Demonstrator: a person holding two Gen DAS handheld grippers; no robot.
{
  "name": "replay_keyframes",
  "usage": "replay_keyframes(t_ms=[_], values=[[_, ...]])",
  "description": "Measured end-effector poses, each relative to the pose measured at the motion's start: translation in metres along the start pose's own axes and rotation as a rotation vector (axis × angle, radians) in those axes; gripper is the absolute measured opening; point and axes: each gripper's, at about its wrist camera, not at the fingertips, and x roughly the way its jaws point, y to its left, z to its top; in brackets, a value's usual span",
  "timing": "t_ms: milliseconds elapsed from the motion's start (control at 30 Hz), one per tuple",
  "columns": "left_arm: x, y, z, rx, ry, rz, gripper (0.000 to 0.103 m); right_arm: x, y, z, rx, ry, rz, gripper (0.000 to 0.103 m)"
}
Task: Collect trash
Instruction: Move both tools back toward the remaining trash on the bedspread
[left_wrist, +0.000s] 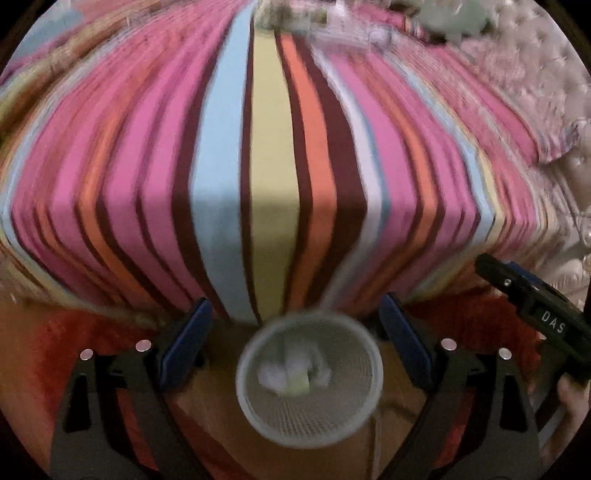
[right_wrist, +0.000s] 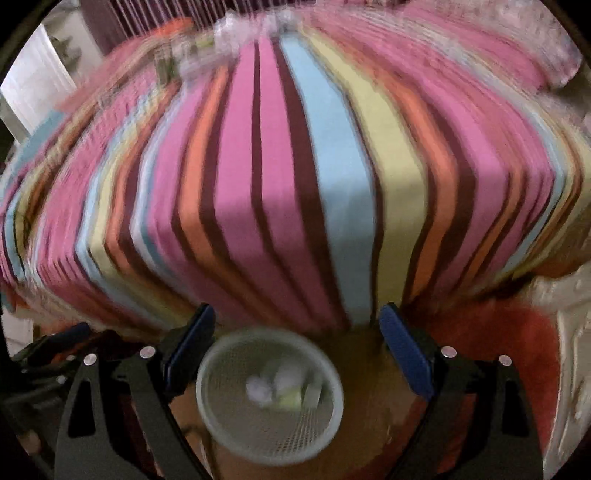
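trash sits in the mesh bin below my left gripper and right gripper, both wide and empty; more litter, perhaps, lies blurred far up the striped bed.

A bed fills most of both views, covered by a striped sheet in pink, orange, pale yellow, light blue and dark brown that drapes over its near edge. A red rug lies on the floor below. A cream tufted headboard stands at the right, blurred.
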Motion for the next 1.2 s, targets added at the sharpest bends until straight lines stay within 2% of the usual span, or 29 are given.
replay_keyframes(t_ms=[67,133,267,533,933,1067,1200], values=[[-0.009,-0.002,0.015,0.016,-0.051,0.008,0.089,-0.011,-0.004,0.015,-0.005,-0.084,0.004,0.086],[-0.013,-0.004,0.026,0.018,-0.077,0.000,0.089,-0.015,-0.004,0.026,-0.004,-0.129,0.028,0.086],[-0.007,0.001,0.058,-0.008,-0.097,-0.016,0.089,-0.013,-0.002,0.054,-0.026,-0.161,0.098,0.086],[0.011,0.022,0.127,-0.040,-0.135,0.016,0.089,0.001,0.023,0.104,-0.068,-0.187,0.113,0.086],[0.055,0.041,0.239,0.032,-0.199,0.095,0.089,0.039,0.061,0.170,-0.200,-0.187,0.119,0.086],[0.069,0.039,0.267,0.082,-0.223,0.078,0.089,0.052,0.071,0.185,-0.222,-0.178,0.129,0.086],[0.082,0.045,0.295,0.185,-0.230,0.023,0.089,0.064,0.078,0.200,-0.251,-0.162,0.130,0.086]])
